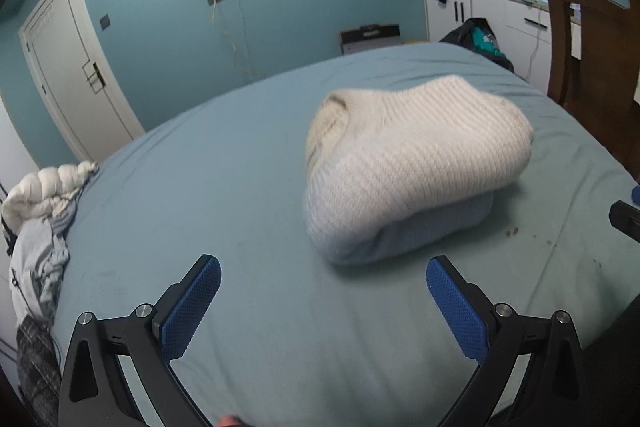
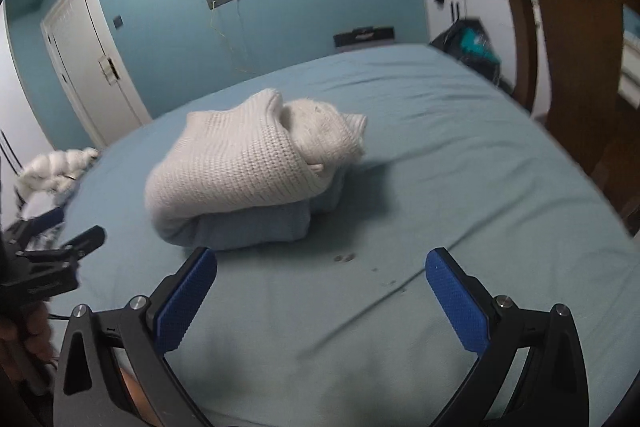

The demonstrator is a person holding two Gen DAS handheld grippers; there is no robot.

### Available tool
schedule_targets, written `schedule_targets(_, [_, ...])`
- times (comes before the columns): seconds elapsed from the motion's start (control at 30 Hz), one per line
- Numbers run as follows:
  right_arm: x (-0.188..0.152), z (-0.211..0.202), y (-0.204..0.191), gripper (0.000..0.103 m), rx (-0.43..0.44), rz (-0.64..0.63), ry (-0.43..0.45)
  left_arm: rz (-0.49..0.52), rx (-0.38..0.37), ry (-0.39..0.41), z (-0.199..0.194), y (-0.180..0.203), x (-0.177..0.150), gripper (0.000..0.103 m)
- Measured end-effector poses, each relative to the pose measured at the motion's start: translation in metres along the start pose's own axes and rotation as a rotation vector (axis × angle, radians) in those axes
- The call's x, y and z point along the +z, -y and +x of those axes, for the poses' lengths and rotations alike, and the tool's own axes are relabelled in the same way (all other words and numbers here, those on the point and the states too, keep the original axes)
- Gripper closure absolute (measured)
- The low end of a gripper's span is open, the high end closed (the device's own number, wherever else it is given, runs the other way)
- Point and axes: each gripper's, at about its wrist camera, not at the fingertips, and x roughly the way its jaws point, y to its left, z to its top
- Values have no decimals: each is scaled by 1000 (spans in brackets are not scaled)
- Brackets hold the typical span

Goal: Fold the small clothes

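Cream knit sweater (image 1: 416, 151) lies folded on a light blue folded garment (image 2: 256, 227), mid-bed (image 1: 248, 155). Left gripper (image 1: 323, 301) and right gripper (image 2: 321, 297) hover near it, jaws wide apart, holding nothing. Loose clothes (image 1: 40, 227) lie at the bed's left edge.

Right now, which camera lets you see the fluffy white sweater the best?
The right wrist view. There the white sweater is sharper, showing its knit, its rolled-in end, and the blue garment folded beneath it. The left wrist view shows the sweater larger but blurrier, from its other side, hiding most of the blue layer.
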Motion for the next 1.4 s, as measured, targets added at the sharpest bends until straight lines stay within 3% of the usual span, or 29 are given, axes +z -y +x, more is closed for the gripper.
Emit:
schedule_targets(0.17, [-5,21,-21,1,-56,-107,-39,41,76,9,4,5,-1,0])
schedule_targets(0.4, [-5,30,-26,1,-63,-135,-40,27,78,-52,20,4,-5,0])
schedule_targets(1.4, [-8,35,-36,1,-68,-143,-70,25,47,-50,15,4,-8,0])
